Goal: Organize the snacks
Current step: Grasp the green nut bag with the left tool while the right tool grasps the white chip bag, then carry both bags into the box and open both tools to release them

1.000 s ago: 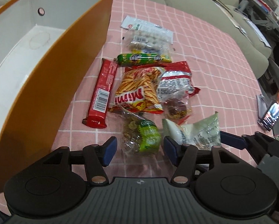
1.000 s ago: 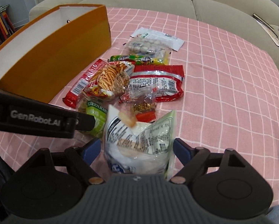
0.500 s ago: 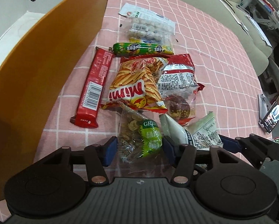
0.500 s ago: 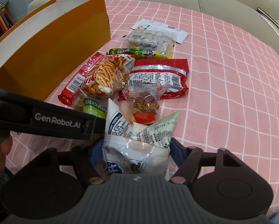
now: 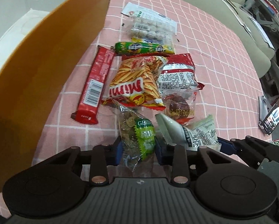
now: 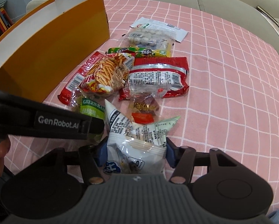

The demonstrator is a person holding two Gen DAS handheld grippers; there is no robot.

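Both grippers have a snack each right now. The left gripper has its jaws pinched onto the near end of the green raisin bag, a clear packet with a green label, lying on the pink checked cloth that covers the desk. The right gripper has its jaws squeezed against both sides of the white snack bag, which crumples a bit between the blue pads. The two grippers sit side by side, and the left one's black arm crosses the lower left of the right wrist view.

Just past those two bags is the rest of the pile, all bunched together and overlapping:
- the Mimi fries bag in the middle
- a long red bar just to its left, next to the box
- a red and silver pack to the right of the fries
- a small clear packet with dark red fruit just ahead of the white bag
- a green sausage stick lying crosswise further back
- a clear bag of pale round balls on a white flat packet, farthest away

The orange box stands open on the left side of the cloth, white inside.
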